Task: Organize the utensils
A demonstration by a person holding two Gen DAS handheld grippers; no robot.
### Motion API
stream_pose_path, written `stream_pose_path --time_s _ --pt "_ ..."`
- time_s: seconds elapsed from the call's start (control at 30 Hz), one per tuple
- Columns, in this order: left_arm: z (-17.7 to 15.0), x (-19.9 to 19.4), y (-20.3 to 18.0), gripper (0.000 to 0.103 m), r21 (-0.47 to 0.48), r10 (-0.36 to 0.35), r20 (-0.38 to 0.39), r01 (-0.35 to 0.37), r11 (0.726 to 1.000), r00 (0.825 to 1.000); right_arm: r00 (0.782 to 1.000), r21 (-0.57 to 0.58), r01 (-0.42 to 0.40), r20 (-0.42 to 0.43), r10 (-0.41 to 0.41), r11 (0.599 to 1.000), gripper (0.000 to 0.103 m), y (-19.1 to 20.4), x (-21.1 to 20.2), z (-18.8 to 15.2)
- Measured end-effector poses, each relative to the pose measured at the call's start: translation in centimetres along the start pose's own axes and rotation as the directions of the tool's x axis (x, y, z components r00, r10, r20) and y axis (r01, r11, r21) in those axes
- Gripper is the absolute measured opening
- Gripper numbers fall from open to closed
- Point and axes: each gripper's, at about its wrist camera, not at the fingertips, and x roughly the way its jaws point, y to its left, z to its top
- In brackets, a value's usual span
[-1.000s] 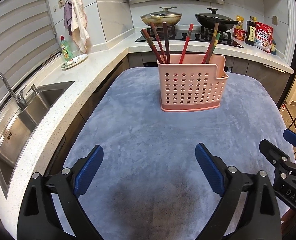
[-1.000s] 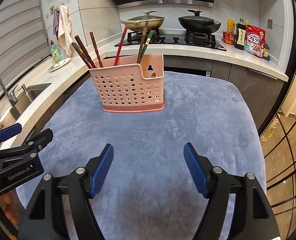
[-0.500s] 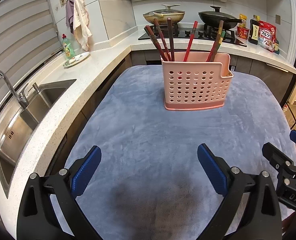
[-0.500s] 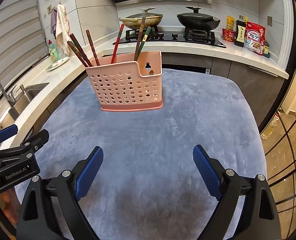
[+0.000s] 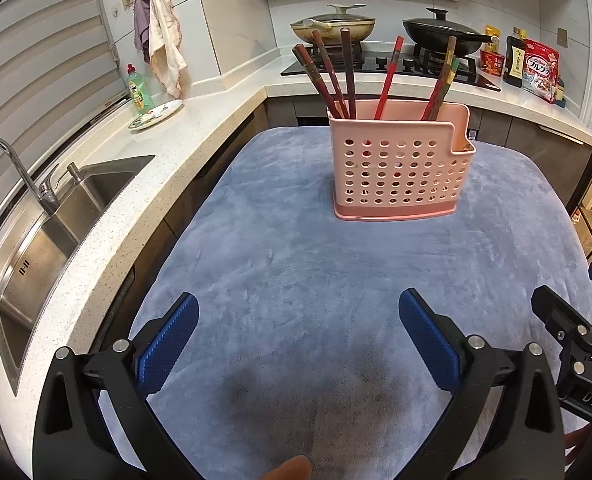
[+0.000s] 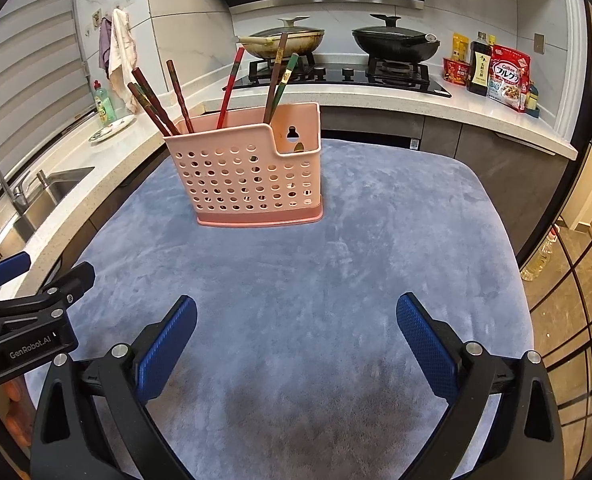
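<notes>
Task apparently finished: chopsticks (image 5: 348, 76) standing in pink holder (image 5: 400, 168), upper centre on the blue mat (image 5: 296, 264). Left gripper (image 5: 298, 320) opening, empty; right gripper (image 6: 296, 320) spread wide, empty. Next: probably withdrawing.

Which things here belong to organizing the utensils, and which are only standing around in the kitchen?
For the job:
- chopsticks
- pink holder
- left gripper, jaws opening, nothing between them
- right gripper, open, empty

Just standing around:
- sink
- dish soap bottle
- two lidded pans
- cereal bag
</notes>
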Motion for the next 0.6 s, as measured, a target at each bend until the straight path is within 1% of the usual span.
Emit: stream_pose_path --time_s 0.6 --pt "0.97 0.61 -0.84 0.096 0.007 0.013 0.016 -0.013 1.0 1.0 1.0 0.003 0.013 -0.005 -0.013 1.0 0.096 -0.46 0.98 0.66"
